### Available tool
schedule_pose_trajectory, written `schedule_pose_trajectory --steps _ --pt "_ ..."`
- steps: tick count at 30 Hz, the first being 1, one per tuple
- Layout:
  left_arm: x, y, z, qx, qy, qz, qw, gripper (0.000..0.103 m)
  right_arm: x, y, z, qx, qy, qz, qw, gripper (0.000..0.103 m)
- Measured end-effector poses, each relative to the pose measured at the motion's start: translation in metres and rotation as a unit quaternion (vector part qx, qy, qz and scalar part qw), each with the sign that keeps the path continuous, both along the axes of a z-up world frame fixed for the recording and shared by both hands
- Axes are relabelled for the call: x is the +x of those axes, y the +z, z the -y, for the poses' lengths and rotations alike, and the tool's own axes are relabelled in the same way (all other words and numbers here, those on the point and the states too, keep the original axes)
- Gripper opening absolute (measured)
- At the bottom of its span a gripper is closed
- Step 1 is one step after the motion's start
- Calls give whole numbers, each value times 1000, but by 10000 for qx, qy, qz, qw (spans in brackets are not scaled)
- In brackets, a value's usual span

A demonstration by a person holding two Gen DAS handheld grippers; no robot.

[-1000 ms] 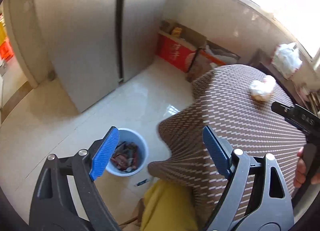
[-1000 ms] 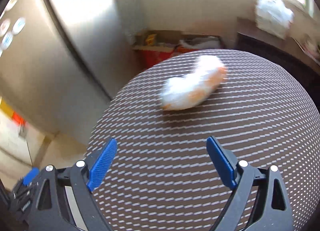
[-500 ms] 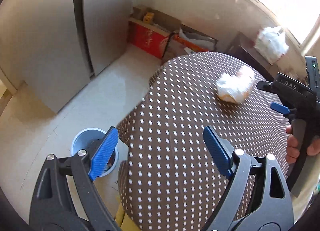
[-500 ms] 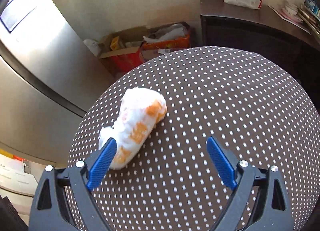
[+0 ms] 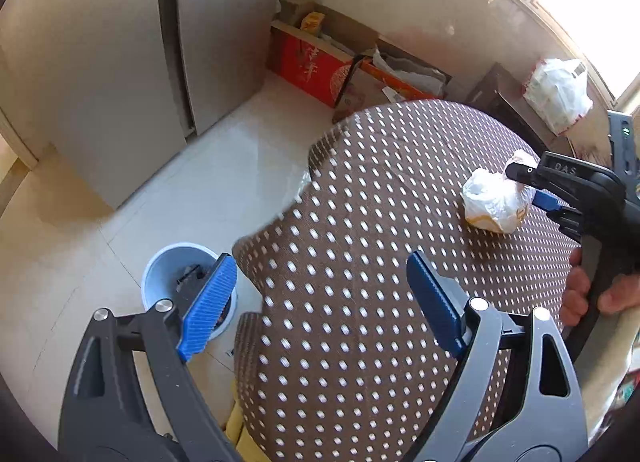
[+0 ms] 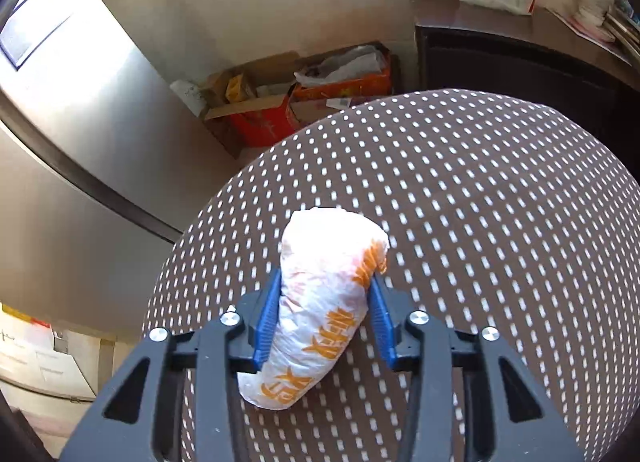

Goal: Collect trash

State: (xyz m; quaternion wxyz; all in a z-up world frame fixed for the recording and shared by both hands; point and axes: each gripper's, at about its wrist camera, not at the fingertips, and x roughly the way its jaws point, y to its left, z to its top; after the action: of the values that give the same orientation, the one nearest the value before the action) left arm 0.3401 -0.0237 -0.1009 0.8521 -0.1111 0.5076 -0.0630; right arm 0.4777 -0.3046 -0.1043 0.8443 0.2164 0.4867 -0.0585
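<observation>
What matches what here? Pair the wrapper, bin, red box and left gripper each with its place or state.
Things:
1. wrapper
2. bin
3. red box
4. left gripper

Places or states:
A. on the floor by the table
B. open, holding nothing
C. against the wall beside the fridge
D. between the right gripper's closing pads, on the table

Pairs: 1-D, 2-A, 3-C, 4-B

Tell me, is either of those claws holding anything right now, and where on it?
The right gripper is closing on the crumpled white and orange wrapper, pads at its middle. The left gripper is open and empty.
</observation>
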Motion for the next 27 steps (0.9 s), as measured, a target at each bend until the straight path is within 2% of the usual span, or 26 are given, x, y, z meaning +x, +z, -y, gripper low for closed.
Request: schedule_pose_trajectory --steps 6,10,12,13,14,16,17,20,23,27 --pt "-28 3 31 -363 -239 -53 9990 85 -75 0 7 765 -361 118 9963 42" --pt "-47 4 61 -294 -475 -22 9984 85 -124 -2 14 947 -586 135 9937 47" --pt "-58 2 76 -198 -634 -26 9978 85 -142 -4 20 941 -672 102 9932 55" --pt "-63 2 81 -154 -683 -26 9975 85 -155 -4 24 976 -732 132 9924 67" --pt "-68 1 87 -84 -733 -20 9973 85 -164 -2 26 1003 -766 191 9918 74" --pt "-79 -1 96 52 -795 -8 9968 85 -182 4 33 938 -837 354 9914 78" --pt "-84 -1 99 68 -812 6 9967 85 -186 8 36 845 -862 419 9918 83" --pt "-91 -3 109 3 -839 -15 9965 85 -186 14 47 542 -927 442 9932 84" --pt "-89 -5 115 -78 -731 -31 9973 85 -167 11 62 599 -856 317 9940 84" --pt "-83 -9 117 -229 -486 -64 9985 85 -147 9 51 848 -489 164 9951 84"
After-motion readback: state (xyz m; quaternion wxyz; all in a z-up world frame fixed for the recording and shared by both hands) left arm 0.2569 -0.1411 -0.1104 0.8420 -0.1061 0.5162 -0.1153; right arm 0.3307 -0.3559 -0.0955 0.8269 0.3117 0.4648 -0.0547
